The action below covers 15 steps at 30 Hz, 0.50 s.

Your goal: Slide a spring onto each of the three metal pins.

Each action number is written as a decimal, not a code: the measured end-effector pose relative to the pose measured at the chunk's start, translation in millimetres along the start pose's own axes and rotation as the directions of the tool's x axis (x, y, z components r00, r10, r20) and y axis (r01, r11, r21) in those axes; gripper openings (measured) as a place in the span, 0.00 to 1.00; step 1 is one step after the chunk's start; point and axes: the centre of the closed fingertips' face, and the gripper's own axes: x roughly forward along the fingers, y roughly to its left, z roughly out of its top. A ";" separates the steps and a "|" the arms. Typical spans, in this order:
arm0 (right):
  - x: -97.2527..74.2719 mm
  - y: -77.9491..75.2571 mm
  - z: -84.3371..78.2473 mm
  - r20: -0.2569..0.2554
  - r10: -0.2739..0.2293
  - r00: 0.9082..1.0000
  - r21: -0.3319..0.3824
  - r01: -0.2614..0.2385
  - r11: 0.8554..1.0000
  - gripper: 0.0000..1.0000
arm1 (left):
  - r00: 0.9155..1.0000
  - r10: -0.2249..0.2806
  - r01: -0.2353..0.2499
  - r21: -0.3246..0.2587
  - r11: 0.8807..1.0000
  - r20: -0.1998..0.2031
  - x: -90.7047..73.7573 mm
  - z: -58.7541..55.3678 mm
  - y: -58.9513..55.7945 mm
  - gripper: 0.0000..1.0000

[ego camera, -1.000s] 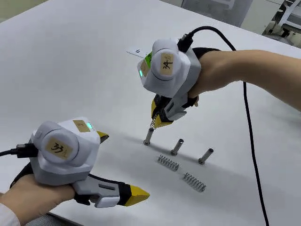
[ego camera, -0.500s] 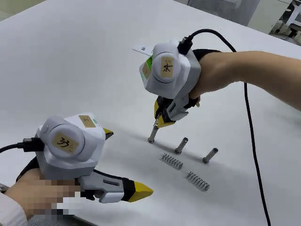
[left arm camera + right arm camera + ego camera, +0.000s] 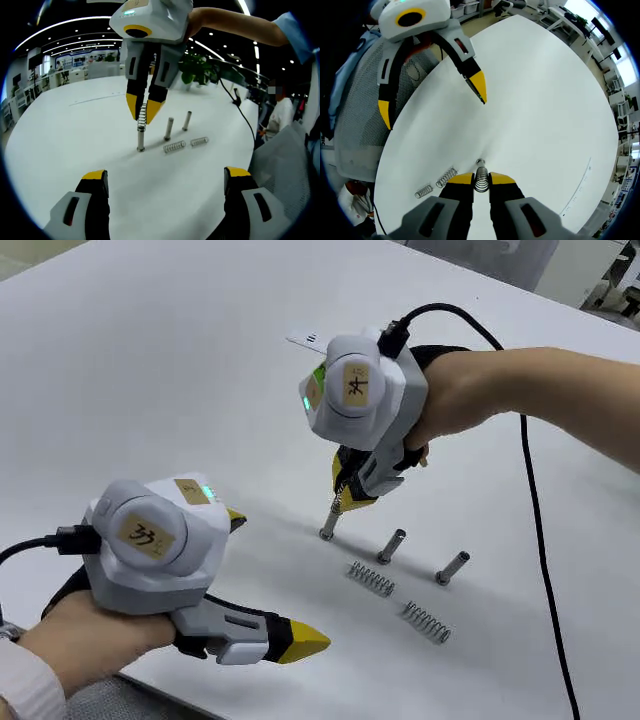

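Observation:
Three short metal pins stand in a row on the white table: the left pin (image 3: 328,524), the middle pin (image 3: 390,545) and the right pin (image 3: 452,567). My right gripper (image 3: 340,498) is shut on a spring (image 3: 142,116) and holds it upright just over the left pin (image 3: 141,140), its lower end at the pin's top. From the right gripper view the spring (image 3: 481,179) sits between the yellow fingertips above the pin (image 3: 480,162). Two loose springs (image 3: 371,579) (image 3: 426,623) lie in front of the pins. My left gripper (image 3: 262,580) hangs open at the near left, nothing between its jaws.
A black cable (image 3: 532,500) trails from the right gripper across the table on the right. A small paper label (image 3: 306,339) lies behind the right gripper. The table's near edge (image 3: 300,708) runs below the left gripper.
The head camera has shifted a little. The right gripper has lowered the spring closer onto the left pin's top. The left gripper stays open at the near left.

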 end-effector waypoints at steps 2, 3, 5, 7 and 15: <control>2.5 0.1 -0.9 -0.005 0.002 1.000 -0.001 -0.002 1.000 0.12 | 1.000 0.000 0.000 -0.002 1.000 0.001 0.1 -0.1 0.4 0.98; 5.0 -0.6 -1.2 -0.007 0.003 1.000 -0.001 -0.003 1.000 0.12 | 1.000 0.000 0.000 -0.003 1.000 0.001 0.3 -0.1 0.3 0.98; 7.3 -0.2 -1.6 -0.011 0.005 1.000 0.001 -0.005 1.000 0.12 | 1.000 -0.001 0.001 -0.003 1.000 -0.001 0.6 -0.4 0.4 0.98; 11.8 -0.2 -1.6 -0.017 0.005 1.000 -0.005 -0.006 1.000 0.12 | 1.000 -0.002 0.002 -0.004 1.000 -0.001 0.9 -0.7 0.6 0.97; 24.0 -0.3 -2.6 -0.027 0.018 0.999 -0.006 -0.018 1.000 0.12 | 1.000 -0.004 0.004 -0.009 1.000 -0.006 1.3 -2.4 0.6 0.97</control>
